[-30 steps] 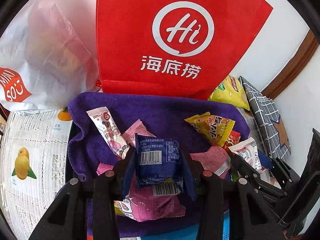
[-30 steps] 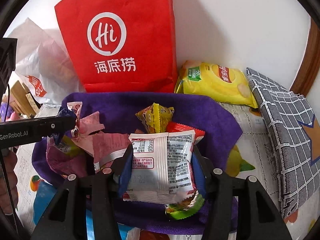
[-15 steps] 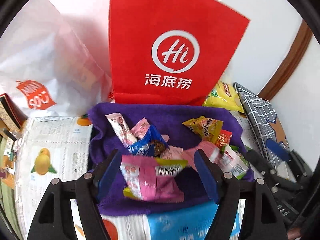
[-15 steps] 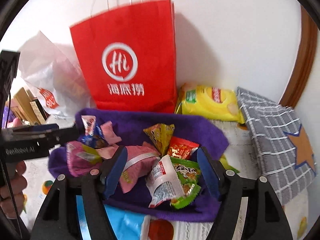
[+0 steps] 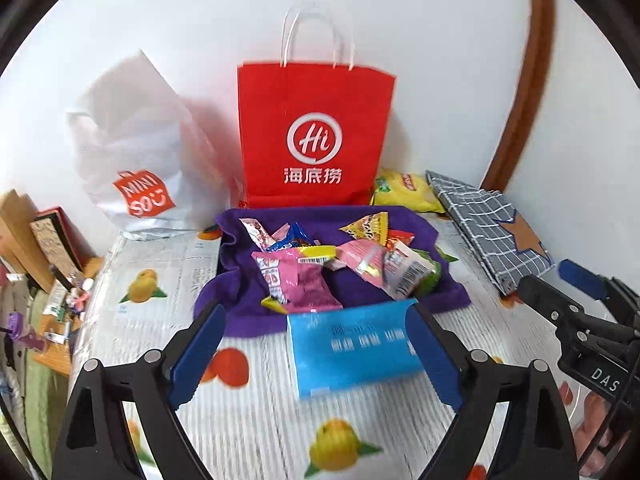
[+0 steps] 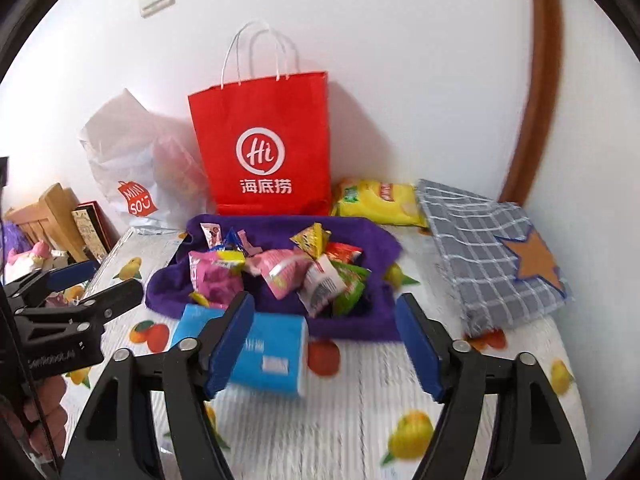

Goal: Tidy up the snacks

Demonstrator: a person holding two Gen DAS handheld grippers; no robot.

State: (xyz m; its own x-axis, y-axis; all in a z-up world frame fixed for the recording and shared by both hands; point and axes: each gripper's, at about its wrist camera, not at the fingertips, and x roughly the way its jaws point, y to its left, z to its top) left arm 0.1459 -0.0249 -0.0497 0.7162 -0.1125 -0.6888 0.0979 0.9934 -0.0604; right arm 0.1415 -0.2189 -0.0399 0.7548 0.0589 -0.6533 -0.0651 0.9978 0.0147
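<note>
We hold both claws above a table covered in a fruit-print cloth [image 5: 248, 412], each with its blue pads spread wide and nothing between them. The left claw [image 5: 316, 352] has just been opening, and so has the right claw [image 6: 324, 344]; neither pad set touches anything. The snacks [image 5: 332, 264] lie in a loose heap on a purple towel [image 5: 240, 304] at the middle of the table: pink packets, a blue one, a yellow triangular one, a red one, a white one and a green one, overlapping one another. A blue tissue pack [image 5: 352, 352] lies just in front of the towel, its far edge touching the towel's near edge. Behind the towel a red paper bag [image 5: 316, 136] with white handles stands upright against the white wall, a white plastic bag [image 5: 132, 152] to its left and a yellow chip bag [image 5: 408, 192] to its right. A grey checked cloth bag [image 5: 488, 232] with a brown star lies at the right side of the table. In the right claw's view, fingers [image 6: 44, 412] of the hand gripping the left claw show at the lower left.
</note>
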